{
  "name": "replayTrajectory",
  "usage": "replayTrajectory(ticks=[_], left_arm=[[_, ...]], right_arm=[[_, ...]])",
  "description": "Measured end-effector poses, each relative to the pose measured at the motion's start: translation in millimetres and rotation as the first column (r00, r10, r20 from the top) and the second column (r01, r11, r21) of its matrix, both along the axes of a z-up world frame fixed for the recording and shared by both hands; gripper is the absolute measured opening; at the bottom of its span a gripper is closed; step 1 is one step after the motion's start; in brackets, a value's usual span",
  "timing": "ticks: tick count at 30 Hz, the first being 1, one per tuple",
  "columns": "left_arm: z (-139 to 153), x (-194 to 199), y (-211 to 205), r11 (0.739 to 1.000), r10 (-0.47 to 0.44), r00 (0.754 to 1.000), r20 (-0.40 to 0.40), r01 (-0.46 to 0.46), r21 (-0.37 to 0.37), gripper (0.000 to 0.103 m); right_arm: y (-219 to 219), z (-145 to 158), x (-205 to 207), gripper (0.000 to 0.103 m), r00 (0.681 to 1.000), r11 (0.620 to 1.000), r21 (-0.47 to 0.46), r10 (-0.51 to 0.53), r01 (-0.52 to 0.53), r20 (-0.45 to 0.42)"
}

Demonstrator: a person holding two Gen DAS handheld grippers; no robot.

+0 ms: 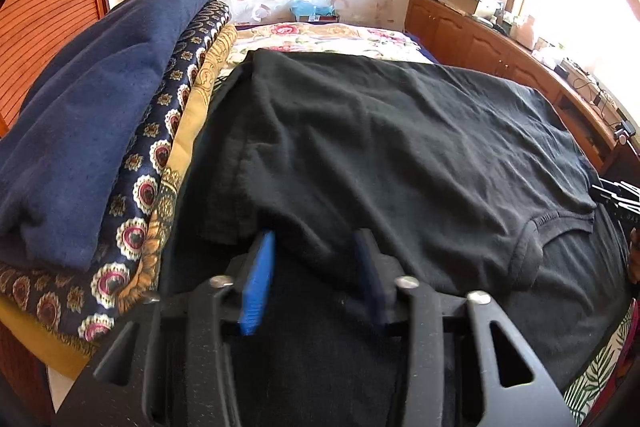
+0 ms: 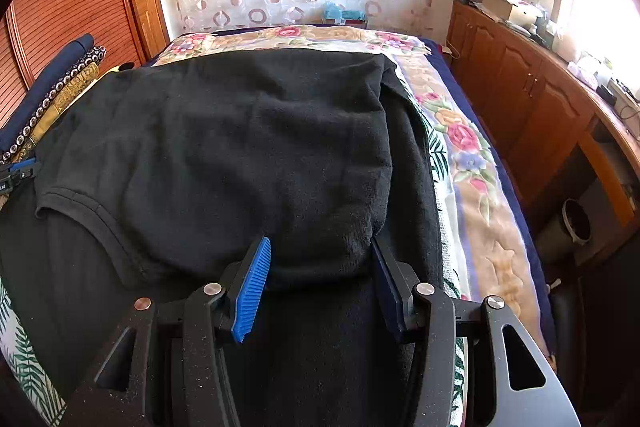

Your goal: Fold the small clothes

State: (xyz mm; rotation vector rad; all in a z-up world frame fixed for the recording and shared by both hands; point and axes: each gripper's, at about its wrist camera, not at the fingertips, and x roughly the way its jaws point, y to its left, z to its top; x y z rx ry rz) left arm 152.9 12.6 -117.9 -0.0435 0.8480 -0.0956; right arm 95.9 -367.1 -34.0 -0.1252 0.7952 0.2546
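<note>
A black T-shirt [image 1: 400, 147] lies spread on the bed, its ribbed neckline [image 1: 552, 223] facing the near edge. My left gripper [image 1: 314, 243] is at the shirt's near left corner. Its blue pads stand apart and the hem drapes slack over and between the tips. My right gripper [image 2: 320, 247] is at the near right shoulder of the shirt [image 2: 240, 131], where a thick bunch of fabric fills the gap from pad to pad. Each gripper shows at the edge of the other's view. More black cloth lies under both grippers.
A stack of folded clothes [image 1: 100, 107], navy, patterned and mustard, sits left of the shirt. The floral bedspread [image 2: 464, 135] shows along the right and far sides. A wooden cabinet [image 2: 520, 99] with clutter runs along the right wall, with a bin [image 2: 576, 223] below it.
</note>
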Motion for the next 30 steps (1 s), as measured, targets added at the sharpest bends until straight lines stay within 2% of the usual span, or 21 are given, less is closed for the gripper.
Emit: replayTrajectory(ticks=[1, 3, 5, 9, 13, 17, 21, 25, 30], left_arm=[[1, -1, 0, 1.000, 0.006, 1.000, 0.001, -0.006, -0.004, 0.008], [2, -2, 3, 0.999, -0.013, 1.000, 0.004, 0.013, -0.031, 0.005], [8, -7, 2, 0.999, -0.025, 0.999, 0.038, 0.026, -0.019, 0.005], [30, -24, 4, 0.999, -0.032, 0.993, 0.116, 0.036, -0.034, 0.004], [51, -44, 9, 0.997, -0.042, 0.983, 0.180, 0.053, -0.058, 0.004], [62, -68, 19, 0.996, -0.034, 0.974, 0.223, 0.052, -0.076, 0.004], [68, -92, 30, 0.992, -0.038, 0.970, 0.242, 0.065, -0.107, 0.004], [70, -116, 35, 0.991, -0.049, 0.967, 0.249, 0.077, -0.106, 0.004], [73, -131, 37, 0.990, -0.043, 0.966, 0.256, 0.076, -0.121, 0.004]], right_arm=[[0, 0, 0, 0.049, 1.000, 1.000, 0.004, 0.006, -0.006, 0.000], [-1, 2, 0, 0.008, 0.999, 0.999, 0.035, 0.036, -0.036, -0.005], [-2, 6, 1, 0.008, 0.999, 0.996, 0.070, 0.050, -0.050, -0.005], [-5, 25, -8, 0.007, 0.995, 0.989, 0.128, 0.068, -0.076, 0.068], [-10, 48, -26, 0.007, 0.987, 0.985, 0.146, 0.071, -0.092, 0.147], [-12, 61, -47, 0.007, 0.978, 0.983, 0.142, 0.088, -0.116, 0.188], [-15, 65, -69, 0.007, 0.973, 0.981, 0.140, 0.102, -0.133, 0.207], [-22, 63, -95, 0.006, 0.970, 0.978, 0.146, 0.120, -0.152, 0.212], [-32, 63, -115, 0.007, 0.968, 0.973, 0.161, 0.132, -0.167, 0.212]])
